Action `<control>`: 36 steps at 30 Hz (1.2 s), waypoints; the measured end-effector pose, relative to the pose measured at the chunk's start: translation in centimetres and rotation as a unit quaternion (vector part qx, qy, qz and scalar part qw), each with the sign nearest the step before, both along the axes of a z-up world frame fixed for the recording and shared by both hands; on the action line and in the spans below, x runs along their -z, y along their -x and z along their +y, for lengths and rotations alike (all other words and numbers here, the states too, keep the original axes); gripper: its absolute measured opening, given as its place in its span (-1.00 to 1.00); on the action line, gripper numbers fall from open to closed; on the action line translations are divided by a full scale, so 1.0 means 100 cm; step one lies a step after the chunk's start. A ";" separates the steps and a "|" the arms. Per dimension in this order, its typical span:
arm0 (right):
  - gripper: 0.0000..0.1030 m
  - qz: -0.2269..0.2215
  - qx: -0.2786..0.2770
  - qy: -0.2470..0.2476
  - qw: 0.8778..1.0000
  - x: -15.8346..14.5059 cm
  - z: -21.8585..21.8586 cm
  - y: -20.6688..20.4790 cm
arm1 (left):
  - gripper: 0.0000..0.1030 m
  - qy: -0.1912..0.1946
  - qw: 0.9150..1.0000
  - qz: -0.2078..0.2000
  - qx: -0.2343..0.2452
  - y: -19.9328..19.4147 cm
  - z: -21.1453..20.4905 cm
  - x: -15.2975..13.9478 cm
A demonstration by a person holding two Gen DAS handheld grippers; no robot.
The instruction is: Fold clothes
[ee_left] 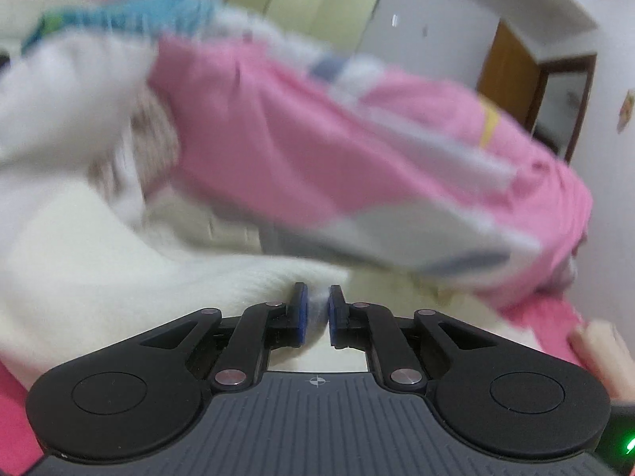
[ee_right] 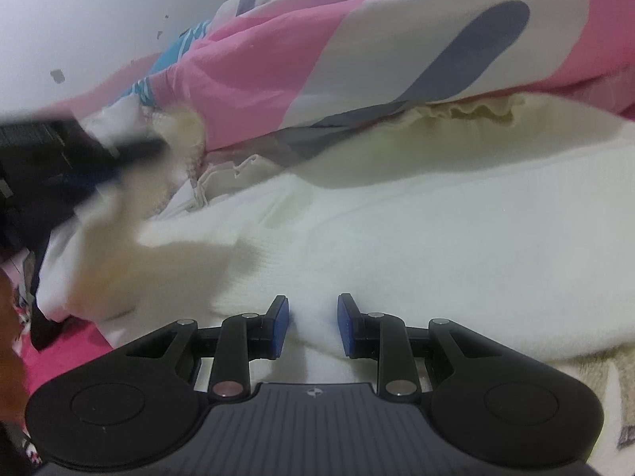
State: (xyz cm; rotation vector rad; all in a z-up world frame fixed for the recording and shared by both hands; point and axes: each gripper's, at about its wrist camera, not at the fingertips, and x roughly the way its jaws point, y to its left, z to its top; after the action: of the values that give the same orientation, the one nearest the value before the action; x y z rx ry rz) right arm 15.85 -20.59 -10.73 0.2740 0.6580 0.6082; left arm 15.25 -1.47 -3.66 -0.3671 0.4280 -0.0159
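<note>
The left gripper [ee_left: 316,309] pinches a thin fold of the white sweater [ee_right: 436,238]. The right gripper [ee_right: 312,325], angled slightly downward, clamps a thicker bunch of it. The sweater lies on the bed beside a pink quilt [ee_right: 278,59].

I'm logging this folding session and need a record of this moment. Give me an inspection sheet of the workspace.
Surface: bed with pink bedding.
Job's things: white knit sweater spread out, one part lifted.
Clutter: pink, white and blue quilt bunched behind the sweater.
Grippers: left gripper has white knit between its pads; right gripper closed on a sweater fold.
Cables: nothing seen.
Surroundings: white wall, wooden door.
</note>
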 end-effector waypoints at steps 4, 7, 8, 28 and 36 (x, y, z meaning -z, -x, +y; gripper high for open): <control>-0.46 0.007 0.000 -0.018 1.000 0.002 -0.005 -0.001 | -0.23 0.006 1.000 0.012 -0.003 0.008 0.001 0.006; -0.46 0.008 0.000 -0.020 1.000 0.002 -0.005 -0.001 | -0.11 -0.004 1.000 0.004 -0.002 0.016 -0.001 0.001; -0.46 0.008 0.000 -0.020 1.000 0.002 -0.005 -0.001 | -0.11 -0.004 1.000 0.005 0.000 0.019 0.000 -0.002; -0.46 0.021 0.001 -0.048 0.999 0.003 -0.012 0.000 | 0.88 -0.287 0.958 -0.015 -0.022 0.098 0.075 -0.114; -0.09 0.072 0.010 -0.075 0.994 -0.011 -0.017 0.001 | 0.33 -0.230 0.966 0.035 0.113 0.096 0.009 0.006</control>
State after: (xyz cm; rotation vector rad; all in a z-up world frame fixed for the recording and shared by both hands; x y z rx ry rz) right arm 15.76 -22.26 -9.59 0.4676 0.7494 0.6241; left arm 5.66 -0.60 -4.29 0.1418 0.5265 -0.1237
